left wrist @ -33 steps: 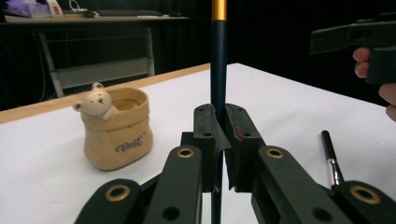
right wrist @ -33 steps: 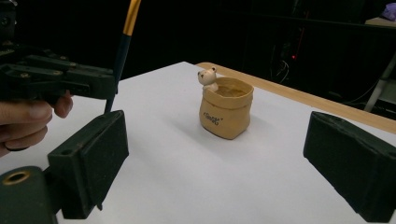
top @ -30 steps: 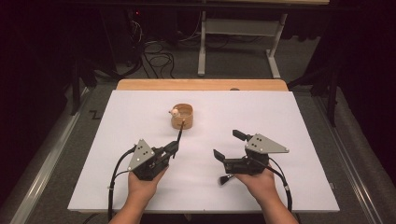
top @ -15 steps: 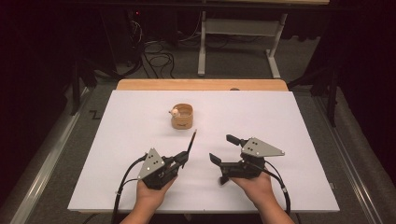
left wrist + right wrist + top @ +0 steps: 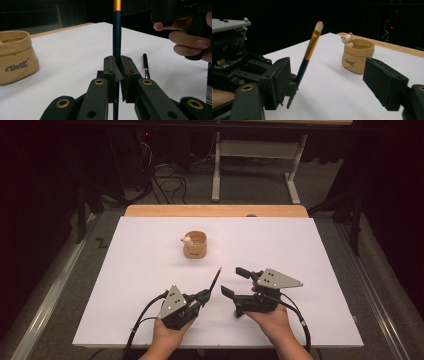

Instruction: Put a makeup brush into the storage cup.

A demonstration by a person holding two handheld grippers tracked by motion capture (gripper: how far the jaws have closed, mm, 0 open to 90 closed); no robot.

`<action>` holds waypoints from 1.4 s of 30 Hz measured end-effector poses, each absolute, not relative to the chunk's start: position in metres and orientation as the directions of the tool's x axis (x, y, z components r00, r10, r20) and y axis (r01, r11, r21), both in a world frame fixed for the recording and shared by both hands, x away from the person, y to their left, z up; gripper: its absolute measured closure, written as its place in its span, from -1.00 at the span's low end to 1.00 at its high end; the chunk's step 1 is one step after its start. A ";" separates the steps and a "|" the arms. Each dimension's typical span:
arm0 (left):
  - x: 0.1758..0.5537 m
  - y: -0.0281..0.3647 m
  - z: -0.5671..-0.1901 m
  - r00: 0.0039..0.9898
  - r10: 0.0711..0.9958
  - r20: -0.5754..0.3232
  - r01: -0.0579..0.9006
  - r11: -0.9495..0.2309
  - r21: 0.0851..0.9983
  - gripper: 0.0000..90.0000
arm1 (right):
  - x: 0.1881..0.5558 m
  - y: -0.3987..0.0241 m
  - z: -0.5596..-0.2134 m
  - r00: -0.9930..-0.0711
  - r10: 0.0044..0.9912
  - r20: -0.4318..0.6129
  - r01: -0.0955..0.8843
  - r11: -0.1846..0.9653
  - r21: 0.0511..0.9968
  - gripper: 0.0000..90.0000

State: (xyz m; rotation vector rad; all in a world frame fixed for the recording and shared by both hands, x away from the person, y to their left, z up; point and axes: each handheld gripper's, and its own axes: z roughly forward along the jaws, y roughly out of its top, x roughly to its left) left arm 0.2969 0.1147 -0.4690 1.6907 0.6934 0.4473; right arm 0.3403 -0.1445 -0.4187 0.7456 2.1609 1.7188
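First, take in the white table, wide and mostly bare, with plenty of room for a slow, direct carry. Note the left gripper near the front edge, jaws shut tight on the low end of a brush, and hold that clamp firm through the whole move. Leave the right gripper just beside it, jaws wide apart and holding nothing; probably best moved forward only to steady the pot if needed. Aim for the tan pot, standing well ahead toward the far edge and slightly left of centre, most likely the home for the brush; treat it as soft-sided and light, easy to tip with a sideways knock. Lift the brush, now leaning up and away with its pale tip highest and well short of the pot, high enough to pass over the rim, then line it up above the opening and lower it straight before letting go. Steer clear of the thin black pen lying flat on the table near the left gripper. Avoid, last, the tiny bear perched on the pot's rim by entering at the open side.
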 end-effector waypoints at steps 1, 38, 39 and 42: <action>0.296 0.113 -0.469 0.752 0.655 -0.072 0.207 -0.130 0.970 0.86 | 0.340 -0.144 -0.419 -0.830 0.548 0.101 0.219 0.154 0.964 -0.41; 0.291 0.101 -0.476 0.771 0.634 -0.065 0.202 -0.146 0.968 0.86 | 0.341 -0.140 -0.427 -0.838 0.475 0.269 0.333 0.054 0.941 0.52; 0.291 0.101 -0.476 0.771 0.634 -0.065 0.202 -0.146 0.969 0.86 | 0.342 -0.140 -0.427 -0.836 0.474 0.276 0.338 0.049 0.940 0.53; 0.291 0.102 -0.476 0.769 0.636 -0.064 0.200 -0.145 0.969 0.86 | 0.343 -0.141 -0.428 -0.833 0.467 0.296 0.352 0.037 0.935 0.58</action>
